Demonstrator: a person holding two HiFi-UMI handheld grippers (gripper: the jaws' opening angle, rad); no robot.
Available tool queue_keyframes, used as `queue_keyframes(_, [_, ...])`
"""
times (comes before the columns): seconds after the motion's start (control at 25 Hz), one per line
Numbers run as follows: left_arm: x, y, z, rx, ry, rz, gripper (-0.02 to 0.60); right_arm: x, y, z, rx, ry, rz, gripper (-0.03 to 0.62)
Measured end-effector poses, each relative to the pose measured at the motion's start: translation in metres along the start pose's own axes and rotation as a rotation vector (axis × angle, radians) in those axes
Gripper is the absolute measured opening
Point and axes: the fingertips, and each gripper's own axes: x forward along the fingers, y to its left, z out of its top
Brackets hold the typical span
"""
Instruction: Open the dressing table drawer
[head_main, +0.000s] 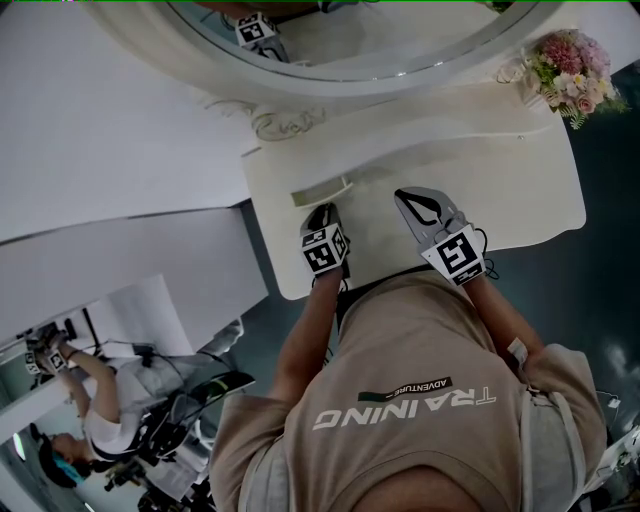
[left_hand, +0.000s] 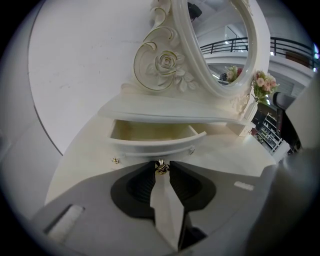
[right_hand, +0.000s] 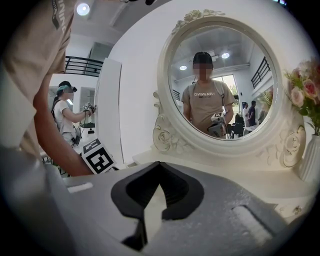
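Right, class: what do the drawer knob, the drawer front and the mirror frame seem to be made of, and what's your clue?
Drawer knob: likely polished metal, brass-coloured, given its gold glint.
Drawer front: probably painted wood, smooth cream satin coat; the core doesn't show.
Mirror frame: cream, moulded or carved roses with gilt lines; wood or resin, can't tell.

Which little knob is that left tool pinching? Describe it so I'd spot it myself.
Under the cream dressing table's oval mirror, a shallow cream drawer stands pulled open. At the middle of its curved front is a small gold knob, pinched between the left gripper's black jaws; the gold studs either side are untouched.
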Motion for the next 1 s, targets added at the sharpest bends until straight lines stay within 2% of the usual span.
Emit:
queue_keyframes(0.44, [-0.01,-0.002,-0.015,0.019,0.002,0.004,0.113,-0.005,0.009,-0.006,-0.003,0.013,0.0,0.003])
queue_keyframes(0.56, [-0.013,-0.002,-0.016,0.017,-0.002,0.004,0.138,-0.006,0.011,-0.006,-0.002,0.014,0.001,0.003])
queue_keyframes(0.88, [-0.03,0.001,-0.015,0.02,0.004,-0.001,0.127,-0.002,0.015,-0.005,0.009,0.015,0.022,0.003])
queue_keyframes(1.0, [-0.042,0.0,-0.012,0.026,-0.007,-0.012,0.104,0.003,0.02,-0.005,0.002,0.024,0.033,0.003])
